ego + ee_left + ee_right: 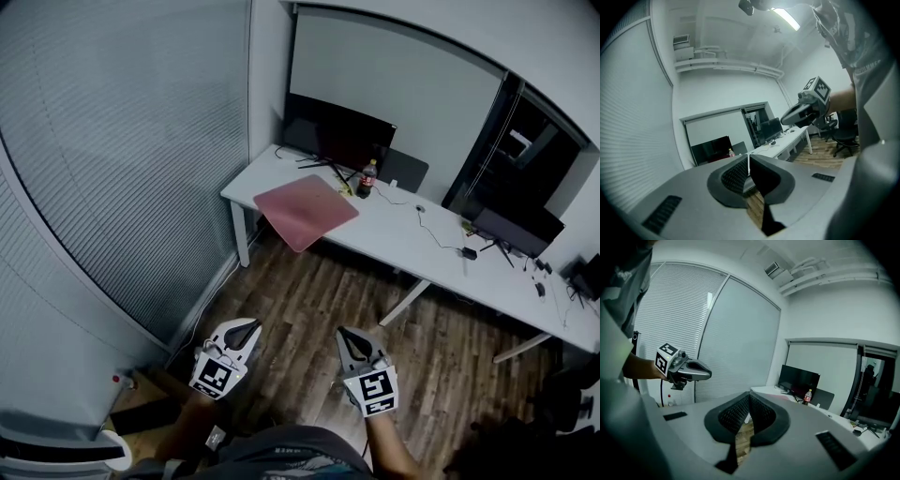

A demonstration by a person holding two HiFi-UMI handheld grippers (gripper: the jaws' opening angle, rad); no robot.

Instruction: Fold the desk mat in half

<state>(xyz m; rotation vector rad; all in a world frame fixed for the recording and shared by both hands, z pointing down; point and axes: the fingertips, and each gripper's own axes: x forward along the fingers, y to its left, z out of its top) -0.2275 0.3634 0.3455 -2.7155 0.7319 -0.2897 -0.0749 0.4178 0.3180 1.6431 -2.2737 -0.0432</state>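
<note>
A pink desk mat [305, 210] lies flat on the left end of a long white desk [412, 246], one corner hanging over the front edge. Both grippers are held low over the wood floor, well short of the desk. My left gripper [247, 329] is shut with nothing between its pads, and my right gripper [349, 339] is shut and empty too. In the left gripper view the jaws [748, 161] meet tip to tip and the right gripper [806, 108] floats at the right. The right gripper view shows its own closed tips [750, 399] and the left gripper [679, 366].
A dark monitor [337, 134], a cola bottle [367, 178] and a chair back stand behind the mat. Cables, a second monitor [517, 228] and small items lie further right on the desk. Blinds cover the glass wall at left. Desk legs [242, 234] stand ahead on the wood floor.
</note>
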